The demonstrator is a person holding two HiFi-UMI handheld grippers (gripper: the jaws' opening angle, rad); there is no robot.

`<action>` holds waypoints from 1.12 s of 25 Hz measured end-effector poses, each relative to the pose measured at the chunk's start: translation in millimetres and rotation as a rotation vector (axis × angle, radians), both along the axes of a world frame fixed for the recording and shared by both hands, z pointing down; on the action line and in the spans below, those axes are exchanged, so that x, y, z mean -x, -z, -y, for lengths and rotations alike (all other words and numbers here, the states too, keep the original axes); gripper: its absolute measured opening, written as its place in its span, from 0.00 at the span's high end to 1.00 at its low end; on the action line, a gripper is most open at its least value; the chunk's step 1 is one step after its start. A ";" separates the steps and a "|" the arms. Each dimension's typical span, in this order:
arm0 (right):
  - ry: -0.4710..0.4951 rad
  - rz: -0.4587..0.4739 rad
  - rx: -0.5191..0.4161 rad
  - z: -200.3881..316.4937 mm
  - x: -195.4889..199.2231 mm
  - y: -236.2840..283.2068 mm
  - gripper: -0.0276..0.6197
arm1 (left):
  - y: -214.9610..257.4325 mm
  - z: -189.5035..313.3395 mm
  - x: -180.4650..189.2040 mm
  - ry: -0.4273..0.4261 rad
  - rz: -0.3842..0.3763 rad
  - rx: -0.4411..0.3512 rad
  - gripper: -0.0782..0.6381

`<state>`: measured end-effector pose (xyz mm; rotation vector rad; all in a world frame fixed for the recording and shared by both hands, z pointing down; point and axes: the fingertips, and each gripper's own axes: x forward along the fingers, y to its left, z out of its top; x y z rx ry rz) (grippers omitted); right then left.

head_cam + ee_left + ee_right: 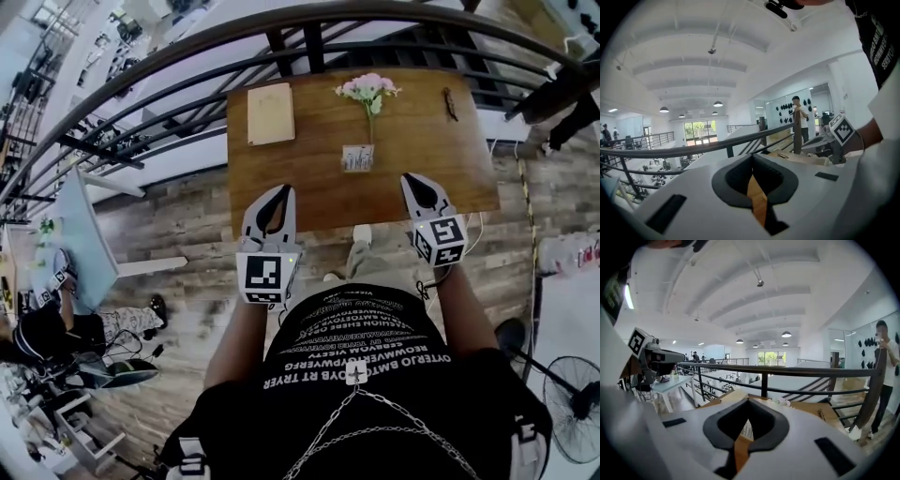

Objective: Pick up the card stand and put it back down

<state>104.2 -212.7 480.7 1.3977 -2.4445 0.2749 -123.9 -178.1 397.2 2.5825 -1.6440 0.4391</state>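
The card stand (357, 157) stands mid-tabletop (309, 202), just near of the flowers (367, 88). A notebook (270, 113) lies at the far left. The left gripper (281, 193) and right gripper (412, 180) hang over the near edge, apart from the stand. Both have their jaws pressed together, holding nothing.

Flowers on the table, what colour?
Pale pink flowers, green stem; head view shows them best.
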 end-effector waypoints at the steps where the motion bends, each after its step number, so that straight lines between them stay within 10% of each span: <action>1: 0.001 0.004 -0.016 -8.2 -1.3 10.5 0.94 | 4.9 -5.0 -1.9 -0.007 0.003 -0.009 0.85; 28: 0.119 0.011 -0.047 -35.5 -59.8 53.4 0.94 | 17.9 -16.4 -105.4 -0.037 -0.001 0.015 0.85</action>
